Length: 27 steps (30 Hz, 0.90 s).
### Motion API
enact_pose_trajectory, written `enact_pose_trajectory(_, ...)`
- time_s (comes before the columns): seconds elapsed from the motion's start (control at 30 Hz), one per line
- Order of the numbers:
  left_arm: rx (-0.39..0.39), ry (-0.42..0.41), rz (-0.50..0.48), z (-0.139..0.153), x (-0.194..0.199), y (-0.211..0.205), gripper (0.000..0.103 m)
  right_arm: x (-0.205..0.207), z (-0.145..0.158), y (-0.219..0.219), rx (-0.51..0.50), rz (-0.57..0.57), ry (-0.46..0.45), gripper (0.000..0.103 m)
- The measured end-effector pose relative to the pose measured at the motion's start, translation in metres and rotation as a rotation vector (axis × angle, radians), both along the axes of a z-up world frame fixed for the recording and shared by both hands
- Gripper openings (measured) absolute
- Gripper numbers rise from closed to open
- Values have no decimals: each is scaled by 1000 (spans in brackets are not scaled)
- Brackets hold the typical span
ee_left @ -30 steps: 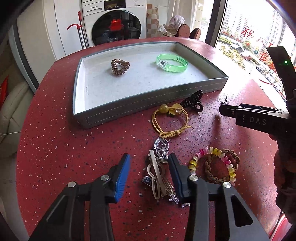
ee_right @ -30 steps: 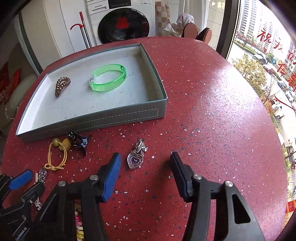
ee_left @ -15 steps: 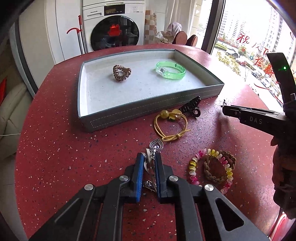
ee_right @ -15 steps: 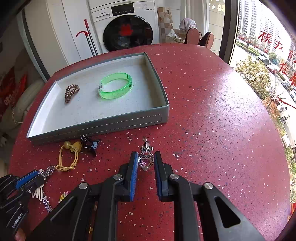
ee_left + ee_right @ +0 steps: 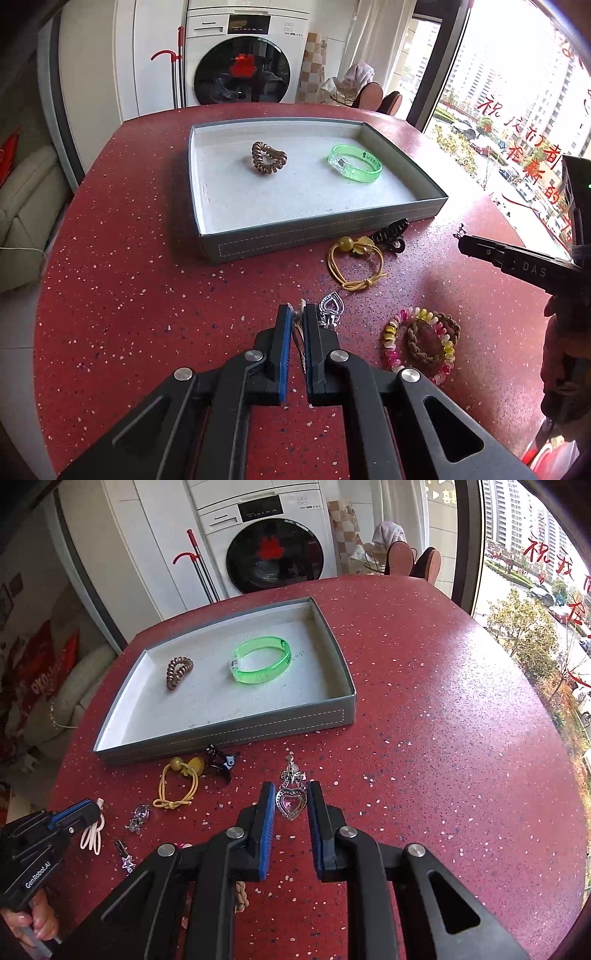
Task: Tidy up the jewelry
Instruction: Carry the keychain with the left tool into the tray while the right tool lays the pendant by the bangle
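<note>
My left gripper (image 5: 295,314) is shut on a white looped cord with silver charms (image 5: 93,832), lifted above the red table; a silver heart charm (image 5: 331,307) hangs beside the right finger. My right gripper (image 5: 290,794) is shut on a silver heart pendant with a pink stone (image 5: 291,803), held above the table. The grey tray (image 5: 321,236) holds a brown spiral hair tie (image 5: 267,158) and a green bangle (image 5: 354,163); the tray also shows in the right wrist view (image 5: 229,734).
In front of the tray lie a yellow cord hair tie (image 5: 354,262) and a black claw clip (image 5: 391,232). A coloured spiral tie with a brown braided one (image 5: 421,338) lies at the right. A washing machine (image 5: 240,62) stands beyond the table.
Both grippers closed from open a second ago, the left on the corded charms, the right on the heart pendant. Since then both have risen and drawn back with their loads.
</note>
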<state>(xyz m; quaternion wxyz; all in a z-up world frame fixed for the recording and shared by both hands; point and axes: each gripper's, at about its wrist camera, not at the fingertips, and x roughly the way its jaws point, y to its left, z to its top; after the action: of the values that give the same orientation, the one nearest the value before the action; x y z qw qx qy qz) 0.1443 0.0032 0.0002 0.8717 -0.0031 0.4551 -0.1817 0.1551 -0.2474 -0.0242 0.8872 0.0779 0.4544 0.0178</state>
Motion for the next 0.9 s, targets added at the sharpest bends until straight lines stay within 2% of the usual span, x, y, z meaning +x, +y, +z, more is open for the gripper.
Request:
enact_pose_trajectory(0.3,-38,-26,18,19,10,5,24,2,20,8,33,41,-28,19)
enact_pose_trajectory(0.6,-57,-69,24,39,45,-7,24,41,42,20,51,68,-61,19)
enact_pose_trajectory(0.77,-51,-67,44,40,77,-12,24,71,36,28,49,81,-41,19)
enact_pose_trajectory(0.9,-30,-54,47,34,100,-16,24,96,19,31,41,90,10,19)
